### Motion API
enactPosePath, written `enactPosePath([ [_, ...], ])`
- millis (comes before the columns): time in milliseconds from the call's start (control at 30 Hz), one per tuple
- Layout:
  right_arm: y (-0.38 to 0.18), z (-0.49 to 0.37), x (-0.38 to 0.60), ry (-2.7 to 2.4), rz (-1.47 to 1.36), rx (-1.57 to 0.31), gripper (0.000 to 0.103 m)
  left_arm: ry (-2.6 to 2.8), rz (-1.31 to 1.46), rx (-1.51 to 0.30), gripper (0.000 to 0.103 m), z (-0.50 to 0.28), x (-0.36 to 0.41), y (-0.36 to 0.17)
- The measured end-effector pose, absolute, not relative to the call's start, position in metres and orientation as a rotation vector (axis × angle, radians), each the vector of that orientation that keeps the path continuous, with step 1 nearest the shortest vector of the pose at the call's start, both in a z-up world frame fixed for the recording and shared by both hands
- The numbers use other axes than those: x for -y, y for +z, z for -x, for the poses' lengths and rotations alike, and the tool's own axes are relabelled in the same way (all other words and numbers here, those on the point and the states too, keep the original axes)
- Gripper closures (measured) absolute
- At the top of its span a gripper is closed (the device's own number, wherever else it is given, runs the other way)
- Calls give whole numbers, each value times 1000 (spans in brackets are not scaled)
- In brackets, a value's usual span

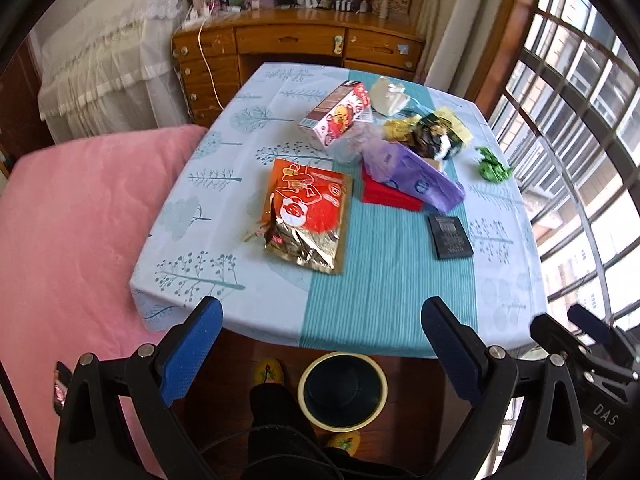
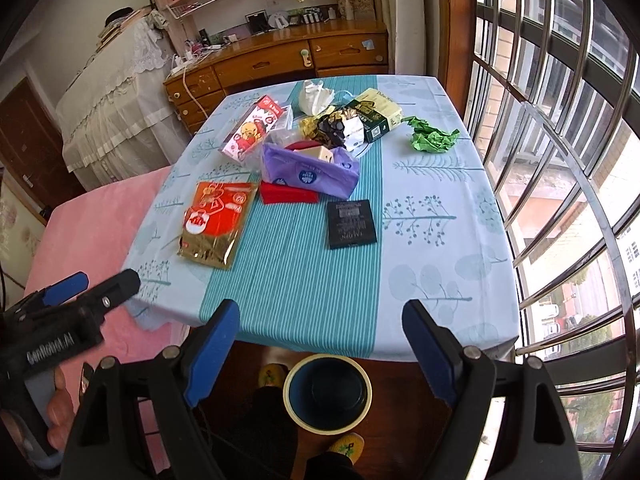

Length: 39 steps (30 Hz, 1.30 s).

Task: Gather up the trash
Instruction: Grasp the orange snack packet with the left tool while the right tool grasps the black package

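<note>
Trash lies on the table [image 1: 380, 300]: an orange and gold snack bag [image 1: 308, 216] [image 2: 216, 222], a flat black packet [image 1: 450, 236] [image 2: 351, 224], a purple bag [image 1: 416, 176] [image 2: 310, 170] over a red box [image 1: 384, 198], a pink carton [image 1: 340, 118] [image 2: 254, 130], crumpled green paper [image 1: 494, 164] [image 2: 434, 136], a white tissue [image 1: 388, 96] and dark wrappers [image 2: 340, 126]. A dark bin [image 1: 342, 390] [image 2: 326, 392] with a cream rim stands on the floor under the near table edge. My left gripper [image 1: 320, 356] and right gripper [image 2: 320, 352] are both open, empty, held above the bin, short of the table.
A pink bed [image 1: 80, 248] lies left of the table. A barred window [image 2: 560, 160] is at the right. A wooden desk [image 1: 300, 48] stands behind the table. The person's feet in yellow slippers [image 2: 348, 446] are beside the bin.
</note>
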State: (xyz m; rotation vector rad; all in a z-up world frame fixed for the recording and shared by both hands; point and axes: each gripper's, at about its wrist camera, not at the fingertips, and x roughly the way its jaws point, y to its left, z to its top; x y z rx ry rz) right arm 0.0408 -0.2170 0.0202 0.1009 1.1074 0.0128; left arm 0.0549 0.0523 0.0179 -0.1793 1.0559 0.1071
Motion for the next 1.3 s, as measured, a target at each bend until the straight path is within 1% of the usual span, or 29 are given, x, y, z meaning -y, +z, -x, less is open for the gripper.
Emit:
enactPosePath([
  [200,10,-67,225,-62,-151,-1119,19,100,285,-1152,4,-117,-104,-7],
  [300,-2,-79,228,-96,-176,-1133,19,81,338,-1207,4,-147,-122,-29],
  [467,-31,-98,233,-154,-213,-1179,19,66,340,-1315,4,-187,-139,-72],
  [667,-70,-120,238,-218,-246,-1251,19,28,345,-1407,4,-222,-143,-113],
  [800,-83,-133,241,-228,-263,-1265,19,-3,308,-1463,4,-235,-133,-134],
  [967,-95,-152,245,-214,-257,-1280,19,-37,280,-1499,5,-242,-120,-148],
  [1000,-98,-156,247,-207,-250,-1281,19,-41,282,-1504,7,-244,-118,-150],
  [1033,-99,-159,247,-200,-244,-1283,19,-32,270,-1501,12,-245,-116,-150],
  [1067,-102,-163,247,-184,-237,-1287,19,-25,246,-1490,21,-246,-112,-149],
  [1100,-105,-166,248,-171,-230,-1291,19,-24,228,-1483,28,-246,-110,-147],
  [1133,-107,-169,248,-163,-221,-1294,19,-29,206,-1479,43,-247,-105,-146],
  [1167,-110,-172,248,-159,-209,-1300,19,-44,189,-1480,54,-248,-101,-144],
  [1200,-113,-175,248,-161,-198,-1306,19,-56,183,-1480,58,-249,-97,-143],
  [1233,-117,-178,249,-166,-189,-1315,19,-57,178,-1475,73,-248,-96,-140],
  [1267,-121,-180,250,-170,-183,-1321,19,-55,166,-1460,92,-248,-93,-136],
  [1300,-123,-181,252,-172,-180,-1325,19,-62,163,-1458,93,-249,-91,-133],
])
